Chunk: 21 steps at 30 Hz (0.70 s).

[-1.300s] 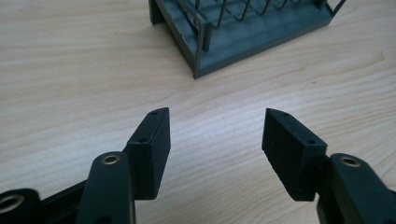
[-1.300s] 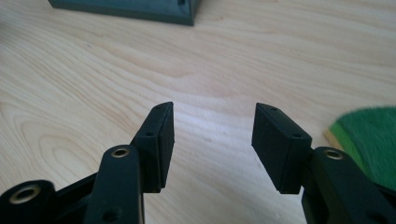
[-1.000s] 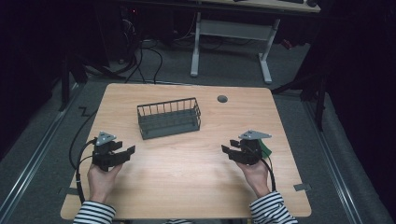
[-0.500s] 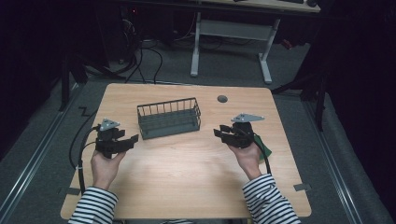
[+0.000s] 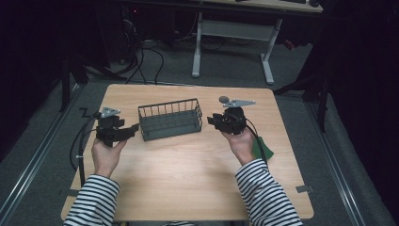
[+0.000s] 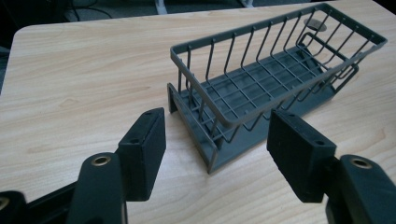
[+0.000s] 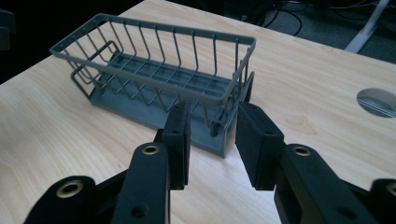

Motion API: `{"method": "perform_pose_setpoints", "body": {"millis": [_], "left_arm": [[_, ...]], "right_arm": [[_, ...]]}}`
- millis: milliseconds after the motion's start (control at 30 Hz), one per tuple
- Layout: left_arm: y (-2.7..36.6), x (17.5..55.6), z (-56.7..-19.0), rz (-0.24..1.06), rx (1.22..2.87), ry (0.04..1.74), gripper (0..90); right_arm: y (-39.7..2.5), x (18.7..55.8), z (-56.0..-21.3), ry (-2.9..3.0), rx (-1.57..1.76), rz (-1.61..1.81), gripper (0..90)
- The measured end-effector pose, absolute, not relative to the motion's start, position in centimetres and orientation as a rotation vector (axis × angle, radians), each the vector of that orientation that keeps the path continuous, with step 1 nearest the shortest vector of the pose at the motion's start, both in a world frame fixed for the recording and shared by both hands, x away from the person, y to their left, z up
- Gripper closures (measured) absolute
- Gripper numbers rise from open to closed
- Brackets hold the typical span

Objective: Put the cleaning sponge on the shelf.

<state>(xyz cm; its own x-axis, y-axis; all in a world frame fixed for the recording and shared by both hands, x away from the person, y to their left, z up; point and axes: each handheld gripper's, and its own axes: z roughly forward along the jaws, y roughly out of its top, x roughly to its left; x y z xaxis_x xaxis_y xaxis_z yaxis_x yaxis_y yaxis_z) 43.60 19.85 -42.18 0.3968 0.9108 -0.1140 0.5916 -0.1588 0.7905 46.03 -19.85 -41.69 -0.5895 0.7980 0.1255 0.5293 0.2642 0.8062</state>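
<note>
Grey wire basket (image 5: 170, 118) looks light and stiff, probably best pinched at its end rims, where left gripper (image 5: 128, 131) and right gripper (image 5: 212, 119) hover, jaws parted.

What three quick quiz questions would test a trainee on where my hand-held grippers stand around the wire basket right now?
1. True or false: the wire basket has something lying in it.
2. Which is opened wider, the left hand-held gripper or the right hand-held gripper?
3. Multiple choice: the basket stands A) between the two grippers, B) left of both, C) at the table's near edge.

Key: 1 false, it is empty. 2 the left; the right one's jaws stand only a little apart. 3 A, one gripper at each short end, neither gripping it.
</note>
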Motion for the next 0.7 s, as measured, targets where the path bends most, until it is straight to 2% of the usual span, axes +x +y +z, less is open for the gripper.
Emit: {"method": "perform_pose_setpoints", "body": {"millis": [300, 700], "left_arm": [[19.6, 45.5, -42.6, 0.478, 1.834, 1.328, 41.9], [18.5, 47.4, -44.1, 0.481, 1.832, 1.366, 46.2]], "right_arm": [[-18.3, 48.6, -40.9, 2.224, 1.240, 1.207, 65.8], [-17.0, 51.7, -43.0, 2.217, 1.348, 1.153, 64.0]]}}
